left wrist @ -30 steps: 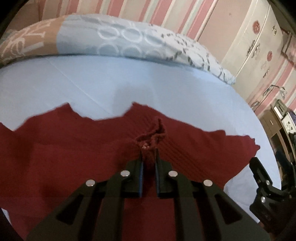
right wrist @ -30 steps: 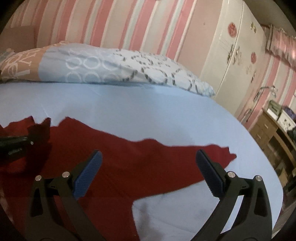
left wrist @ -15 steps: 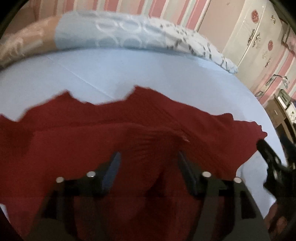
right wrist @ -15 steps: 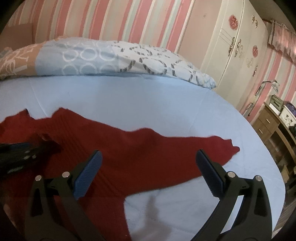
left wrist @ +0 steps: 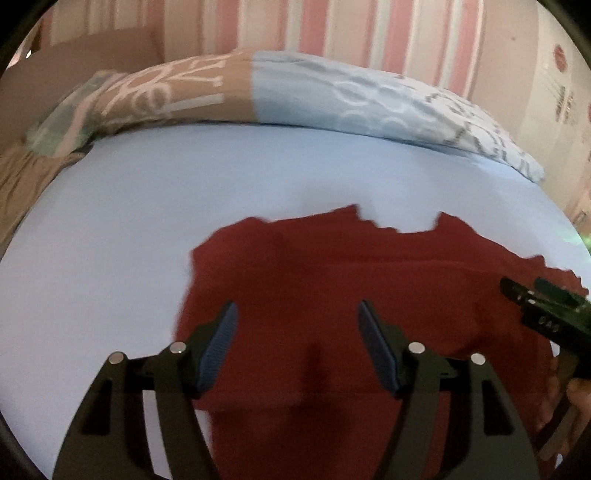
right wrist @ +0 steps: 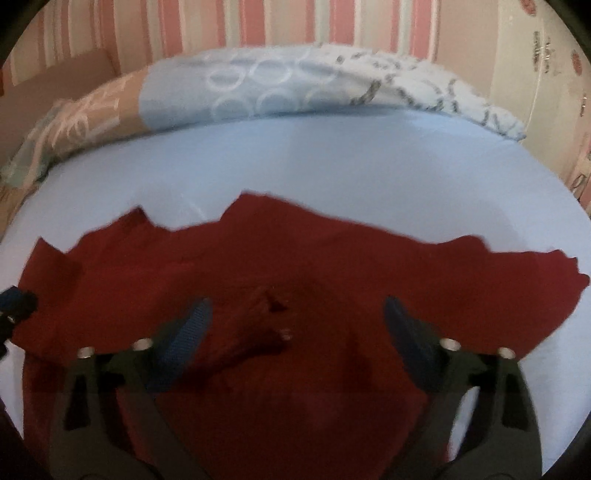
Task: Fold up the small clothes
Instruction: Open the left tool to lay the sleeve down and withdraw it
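A dark red knit garment lies spread on the light blue bed sheet. It also shows in the right wrist view, with a bunched fold near its middle. My left gripper is open and empty over the garment's left part. My right gripper is open and empty over the bunched fold. The right gripper shows at the right edge of the left wrist view. A bit of the left gripper shows at the left edge of the right wrist view.
A patterned blue and tan pillow lies along the far side of the bed, against a pink striped wall. A white wardrobe stands at the far right.
My left gripper has opened and let go of the pinched red cloth, then shifted left. My right gripper has moved left over the garment's middle and stays open.
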### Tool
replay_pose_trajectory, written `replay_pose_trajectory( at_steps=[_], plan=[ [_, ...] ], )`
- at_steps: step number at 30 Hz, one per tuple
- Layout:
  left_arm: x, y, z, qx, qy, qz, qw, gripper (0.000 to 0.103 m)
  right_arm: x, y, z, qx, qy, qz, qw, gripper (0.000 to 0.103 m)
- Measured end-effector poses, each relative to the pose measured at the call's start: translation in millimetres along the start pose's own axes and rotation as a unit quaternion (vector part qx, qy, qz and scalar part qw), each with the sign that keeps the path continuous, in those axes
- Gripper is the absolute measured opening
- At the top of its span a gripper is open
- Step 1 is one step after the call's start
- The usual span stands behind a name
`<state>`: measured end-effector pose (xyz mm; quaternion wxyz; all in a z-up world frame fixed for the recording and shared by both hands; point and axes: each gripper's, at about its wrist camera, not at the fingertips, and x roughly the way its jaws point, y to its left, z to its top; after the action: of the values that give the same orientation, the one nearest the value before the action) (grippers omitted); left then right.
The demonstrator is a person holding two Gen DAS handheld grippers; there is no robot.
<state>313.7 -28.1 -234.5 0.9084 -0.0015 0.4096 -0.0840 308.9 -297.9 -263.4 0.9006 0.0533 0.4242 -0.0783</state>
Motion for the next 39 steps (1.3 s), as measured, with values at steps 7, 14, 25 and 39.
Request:
replay_pose_trajectory(
  at_steps=[7, 14, 25, 39],
  plan=[
    [-1, 14, -1, -0.003, -0.001, 0.012, 0.9999, 0.068, 12, 7, -4, 0.0, 0.015, 0.023, 1.0, 0.022],
    [-6, 4, 7, 0.011, -0.015, 0.008, 0.9998, 0.068, -37, 3, 11, -0.042, -0.081, -0.005, 0.996, 0.007],
    [38, -26, 3, 0.058, 0.024, 0.013, 0.9979, 0.068, 0, -43, -23, -0.069, -0.019, -0.063, 0.995, 0.008],
    [16, -65, 8, 0.077, 0.008, -0.026, 0.9967, 0.07, -10, -32, -22, -0.085, -0.009, -0.006, 0.996, 0.046]
  ],
)
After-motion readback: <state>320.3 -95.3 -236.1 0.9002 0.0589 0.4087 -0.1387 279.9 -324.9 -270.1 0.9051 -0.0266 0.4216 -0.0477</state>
